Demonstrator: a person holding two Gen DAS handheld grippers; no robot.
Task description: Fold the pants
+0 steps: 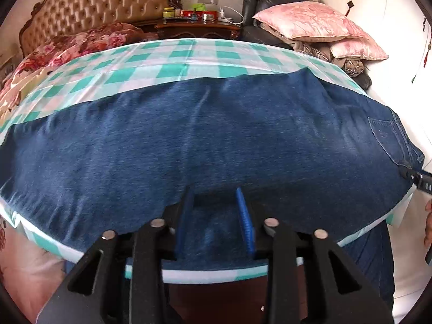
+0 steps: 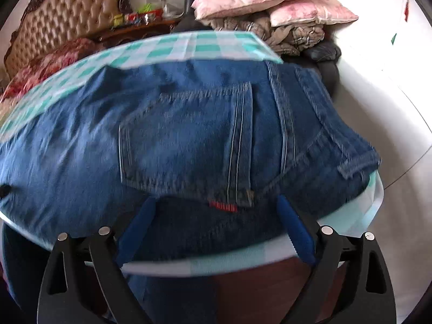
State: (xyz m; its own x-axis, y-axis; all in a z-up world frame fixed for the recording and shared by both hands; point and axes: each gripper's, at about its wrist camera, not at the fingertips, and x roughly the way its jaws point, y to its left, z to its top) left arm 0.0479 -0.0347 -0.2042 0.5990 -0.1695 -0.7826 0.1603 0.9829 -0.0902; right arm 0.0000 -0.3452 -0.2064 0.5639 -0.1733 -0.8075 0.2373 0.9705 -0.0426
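Note:
Blue jeans (image 1: 216, 129) lie spread across a table covered with a green-and-white checked cloth (image 1: 172, 62). Their near edge reaches the table's front edge, and some denim hangs below it. My left gripper (image 1: 213, 194) points down at that near edge, its blue pads (image 1: 245, 216) partly apart with denim between them; no firm pinch shows. In the right wrist view the jeans (image 2: 189, 135) show a back pocket (image 2: 189, 140), the waistband (image 2: 324, 113) and a small red tag (image 2: 222, 206). My right gripper (image 2: 216, 199) hovers wide open over the pocket's near corner, holding nothing.
Behind the table stand a bed with a tufted headboard (image 1: 108, 2) and floral quilt (image 1: 81, 43), a cluttered nightstand (image 1: 197, 19), and pink pillows (image 1: 310, 21) piled on a dark chair. A white wall (image 2: 378, 67) lies to the right. A black tool part (image 1: 415, 179) shows at the jeans' right end.

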